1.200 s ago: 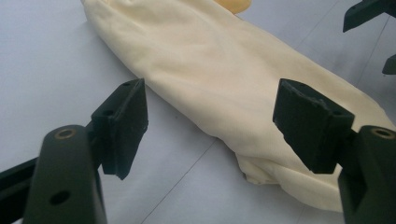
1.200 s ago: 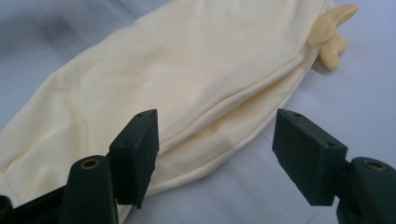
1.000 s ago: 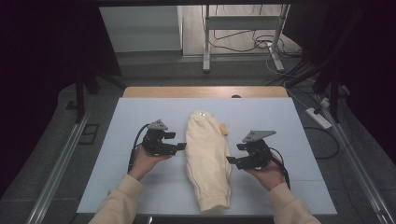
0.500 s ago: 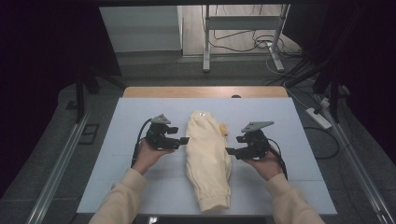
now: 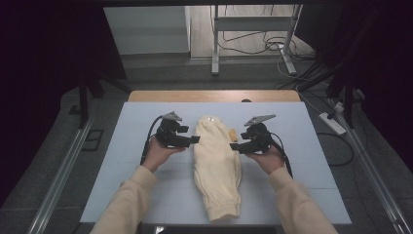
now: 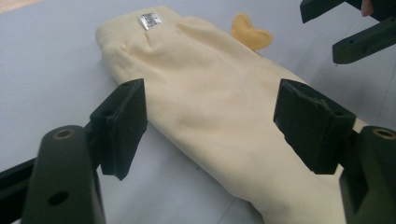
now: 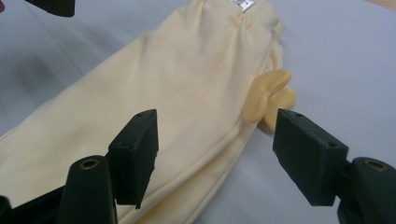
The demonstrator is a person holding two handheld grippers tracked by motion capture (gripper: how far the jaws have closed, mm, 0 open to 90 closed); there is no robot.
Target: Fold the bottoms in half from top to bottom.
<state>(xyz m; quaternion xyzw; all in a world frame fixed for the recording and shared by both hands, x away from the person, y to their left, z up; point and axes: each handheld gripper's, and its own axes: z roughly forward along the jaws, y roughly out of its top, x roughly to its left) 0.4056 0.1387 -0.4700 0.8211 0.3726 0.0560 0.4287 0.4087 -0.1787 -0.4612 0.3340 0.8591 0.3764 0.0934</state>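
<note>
I held the left gripper point(image 5: 195, 140) and right gripper point(image 5: 234, 145) on either side of the folded cream trousers point(image 5: 216, 165), which lay lengthwise mid-table point(image 5: 122, 161). Both sets of jaws were spread wide, touching nothing.

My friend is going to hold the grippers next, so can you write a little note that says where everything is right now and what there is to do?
Left gripper: open, holding nothing, at the left edge of the cream trousers.
Right gripper: open, holding nothing, at their right edge, near the yellow patch.
The trousers lie lengthwise on the white table, legs folded together, waistband and label at the far end, cuffs towards the person.
Done: trousers appear folded in half lengthwise.
Left: nothing is gripped yet. Probably pinch both edges near the waistband and fold the trousers over.
</note>
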